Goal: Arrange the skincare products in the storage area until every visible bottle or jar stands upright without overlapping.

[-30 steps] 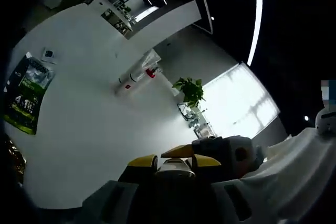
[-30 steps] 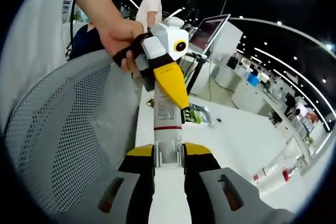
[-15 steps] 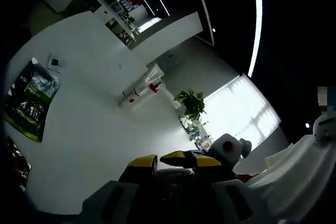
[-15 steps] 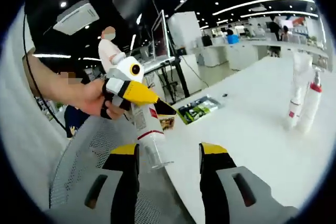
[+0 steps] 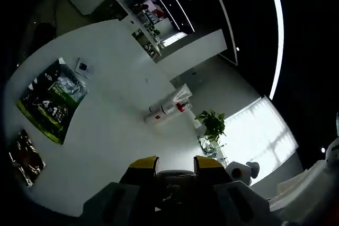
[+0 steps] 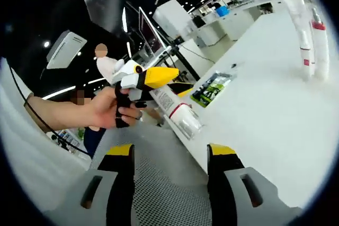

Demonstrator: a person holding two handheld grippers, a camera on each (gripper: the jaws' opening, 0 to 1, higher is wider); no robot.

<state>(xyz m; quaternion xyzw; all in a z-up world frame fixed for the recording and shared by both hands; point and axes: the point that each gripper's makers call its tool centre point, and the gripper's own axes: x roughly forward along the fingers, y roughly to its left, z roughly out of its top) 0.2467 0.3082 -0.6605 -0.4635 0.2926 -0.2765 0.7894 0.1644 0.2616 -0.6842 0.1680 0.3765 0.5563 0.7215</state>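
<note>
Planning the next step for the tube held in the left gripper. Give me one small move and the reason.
Probably carry the white tube, clamped in the left gripper out over the white table's near edge, toward the two bottles standing together at the far side. The tube lies tilted in mid-air, so it cannot yet be stood upright. The right gripper is open and holds nothing.

Three skincare tubes: two standing (image 6: pixel 305 22) (image 6: pixel 319 41), one held (image 6: pixel 177 112), one green packet (image 5: pixel 51 99), one foil packet (image 5: pixel 25 157)

Left gripper view looks from above, rolled, across the white table (image 5: pixel 106 130); right gripper view faces along it; both share the bottles (image 5: pixel 168 107) at two o'clock
</note>
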